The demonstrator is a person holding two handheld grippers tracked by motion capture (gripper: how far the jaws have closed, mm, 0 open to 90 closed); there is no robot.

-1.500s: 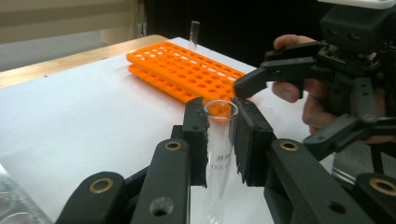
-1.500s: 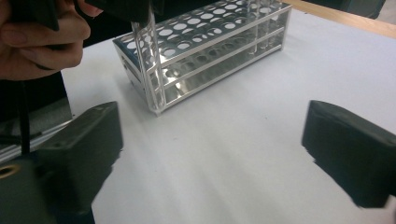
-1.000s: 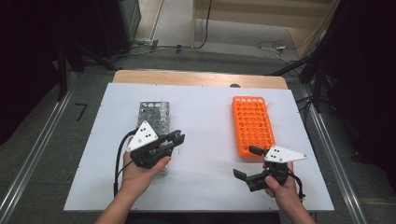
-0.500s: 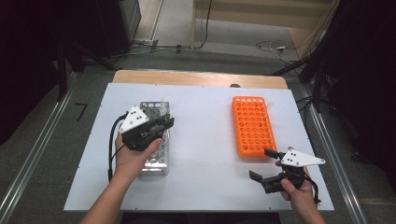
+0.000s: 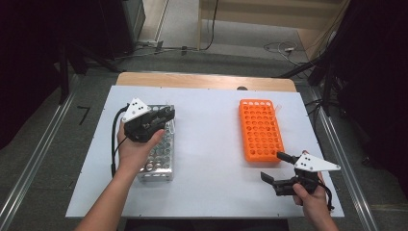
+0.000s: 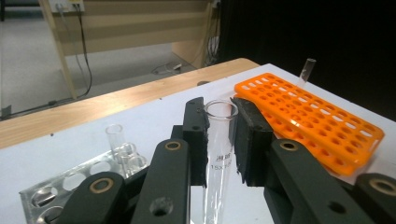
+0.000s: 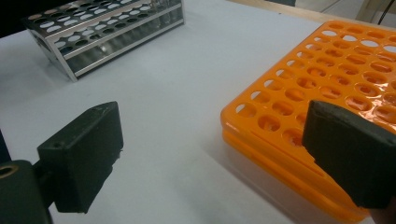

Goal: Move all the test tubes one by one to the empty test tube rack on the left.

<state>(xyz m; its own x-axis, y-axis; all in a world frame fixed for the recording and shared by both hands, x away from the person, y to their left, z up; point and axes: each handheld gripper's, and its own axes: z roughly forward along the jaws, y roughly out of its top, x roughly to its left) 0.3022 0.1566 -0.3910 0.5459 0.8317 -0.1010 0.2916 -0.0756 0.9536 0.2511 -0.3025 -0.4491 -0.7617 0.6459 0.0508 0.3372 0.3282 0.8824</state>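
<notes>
My left gripper (image 5: 166, 115) hovers over the far end of the metal tube rack (image 5: 156, 161), shut on a clear glass test tube (image 6: 218, 163) that stands upright between its pads (image 6: 252, 140); the tube's lower end is hidden. A few short tubes (image 6: 114, 137) stand in the metal rack (image 6: 70, 177). The orange rack (image 5: 260, 130) lies right of centre, with one tube (image 6: 307, 72) at its far corner. My right gripper (image 5: 272, 166) sits just in front of that rack's near end, open; its jaws have just been closing slightly with nothing between them (image 7: 215, 149).
The white table top (image 5: 211, 159) lies bare between the two racks. A wooden strip (image 5: 202, 81) borders its far edge. Metal rails (image 5: 33, 159) run along both sides, with floor and cables beyond.
The left hand has carried its gripper away from me and slightly left, to the metal rack's far end. The right hand has shifted right, towards the table's near right corner.
</notes>
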